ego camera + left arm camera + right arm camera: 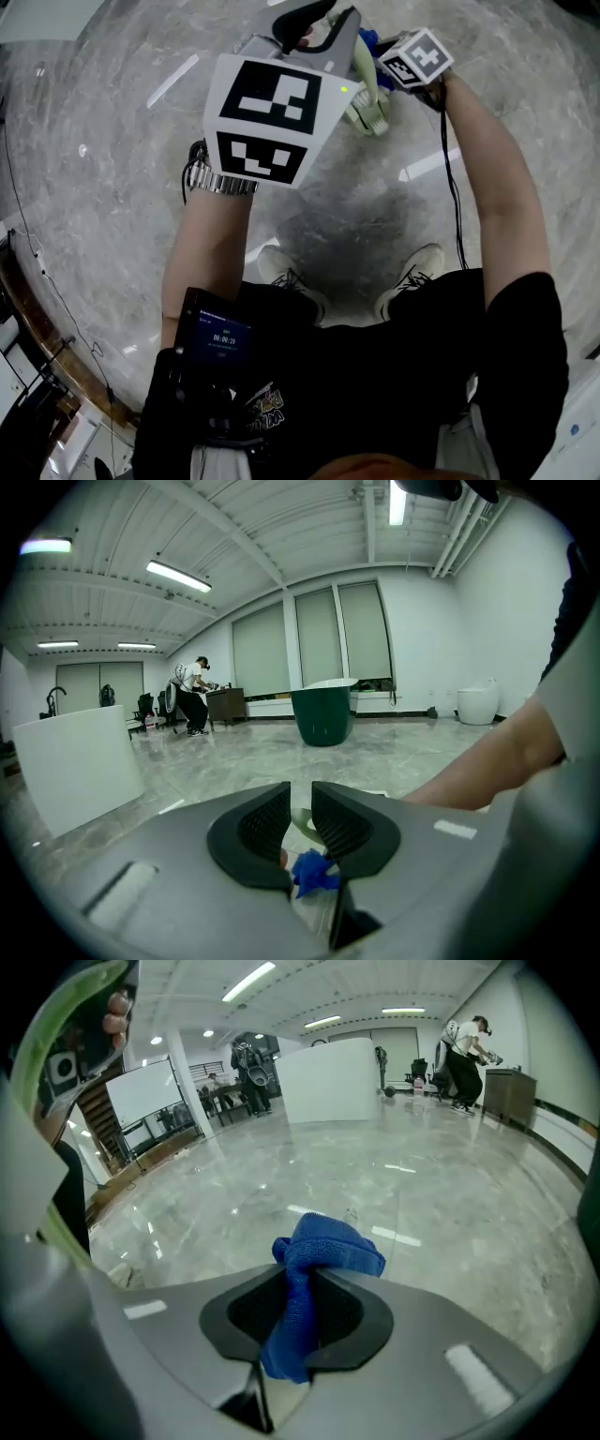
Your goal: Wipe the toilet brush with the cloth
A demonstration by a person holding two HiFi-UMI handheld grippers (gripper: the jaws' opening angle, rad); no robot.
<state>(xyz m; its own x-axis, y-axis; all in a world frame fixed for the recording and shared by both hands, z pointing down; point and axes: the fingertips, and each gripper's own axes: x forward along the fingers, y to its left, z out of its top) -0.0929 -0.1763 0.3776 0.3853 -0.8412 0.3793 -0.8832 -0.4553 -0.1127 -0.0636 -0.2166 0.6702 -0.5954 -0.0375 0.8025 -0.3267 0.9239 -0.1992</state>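
Note:
In the head view the toilet brush (371,105), pale green and white, hangs in front of me over the marble floor. My left gripper (301,803) has its jaws close together on a pale part of the brush (302,821); its big marker cube (270,120) hides most of the grip from above. My right gripper (302,1283) is shut on a blue cloth (323,1246), which bunches above the jaws and hangs below them. Its small marker cube (418,58) sits just right of the brush, and a bit of the cloth (367,39) shows beside the brush.
I stand on a grey marble floor (112,141), my two sneakers (292,278) (412,268) below the grippers. A black cable (452,187) runs along my right arm. Farther off are a dark green tub (323,716), a white partition (75,761) and people at desks (192,696).

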